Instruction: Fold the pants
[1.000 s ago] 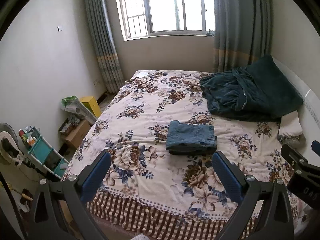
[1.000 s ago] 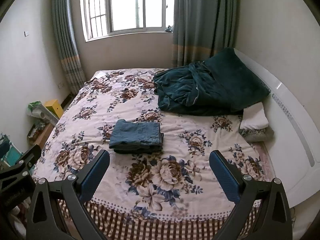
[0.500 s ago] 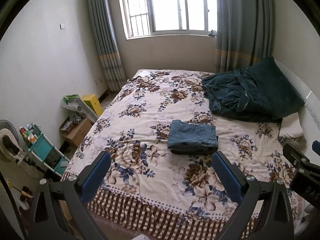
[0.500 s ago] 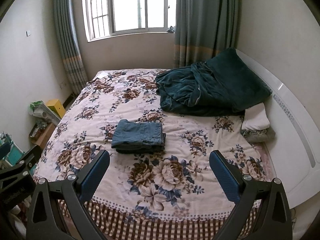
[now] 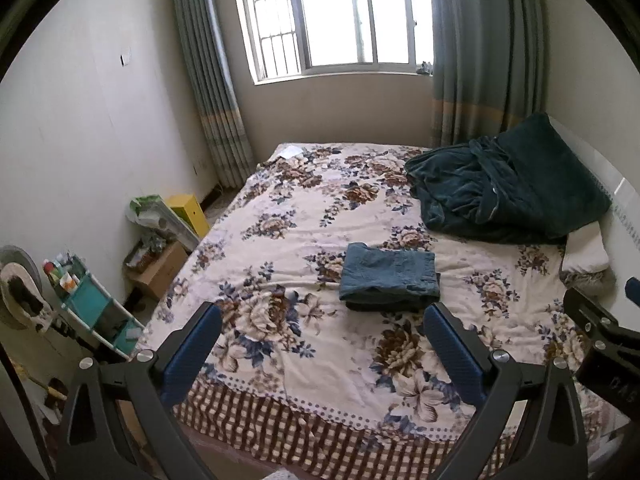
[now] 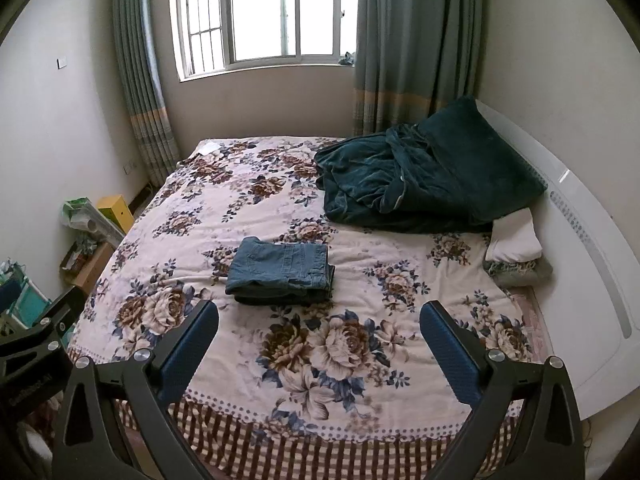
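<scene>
A pair of blue jeans [image 5: 389,276] lies folded into a compact rectangle in the middle of the floral bedspread [image 5: 304,216]; it also shows in the right wrist view [image 6: 282,272]. My left gripper [image 5: 322,322] is open and empty, held well back above the foot of the bed. My right gripper [image 6: 319,318] is open and empty too, held back at the same distance. Neither touches the jeans. The right gripper's body [image 5: 604,348] shows at the right edge of the left wrist view.
A dark green blanket [image 6: 424,176] is heaped at the far right of the bed. A white folded cloth [image 6: 516,236] lies by the white headboard [image 6: 592,240]. A teal shelf cart [image 5: 86,300], cardboard box [image 5: 160,268] and yellow box [image 5: 188,212] stand left of the bed.
Both grippers have drifted slightly, so the bed and jeans sit a little further right in each view. The jeans have not moved. Both grippers stay open.
</scene>
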